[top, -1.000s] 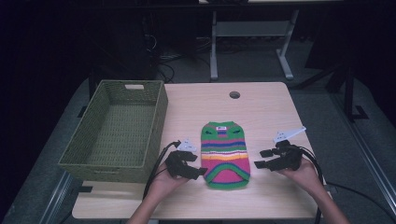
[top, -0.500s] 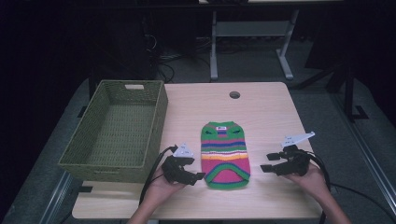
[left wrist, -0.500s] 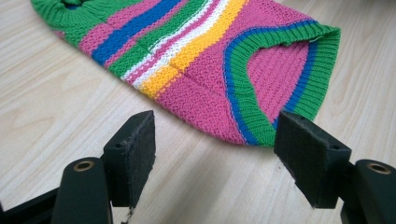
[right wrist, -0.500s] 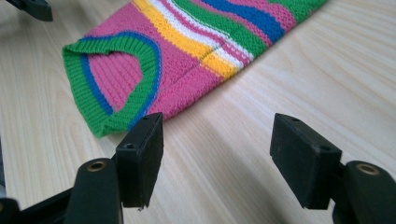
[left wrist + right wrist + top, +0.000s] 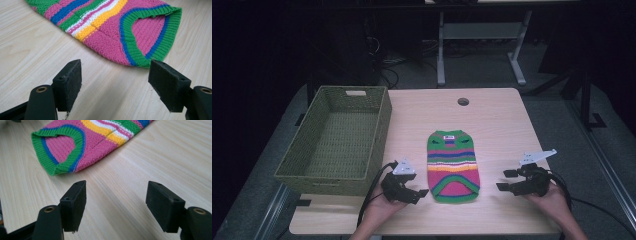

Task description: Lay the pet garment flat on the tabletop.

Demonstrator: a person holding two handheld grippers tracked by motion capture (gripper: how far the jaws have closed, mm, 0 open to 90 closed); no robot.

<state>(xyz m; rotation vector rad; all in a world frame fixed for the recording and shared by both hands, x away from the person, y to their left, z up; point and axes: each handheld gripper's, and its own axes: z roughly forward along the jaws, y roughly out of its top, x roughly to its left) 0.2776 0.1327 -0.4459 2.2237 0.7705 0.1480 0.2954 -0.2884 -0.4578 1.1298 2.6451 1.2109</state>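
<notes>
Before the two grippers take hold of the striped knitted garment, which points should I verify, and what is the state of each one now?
1. Striped knitted garment lies flat on the light wooden table: ok.
2. Left gripper has its jaws apart with nothing between them, having just been opening: ok.
3. Right gripper also has its jaws apart with nothing between them, having just been opening: ok.
4. Both grippers flank the green hem, one on each side: ok.
5. Pads touch the fabric: not ok, bare table lies between them and the garment.
6. Green woven basket is empty: ok.
</notes>
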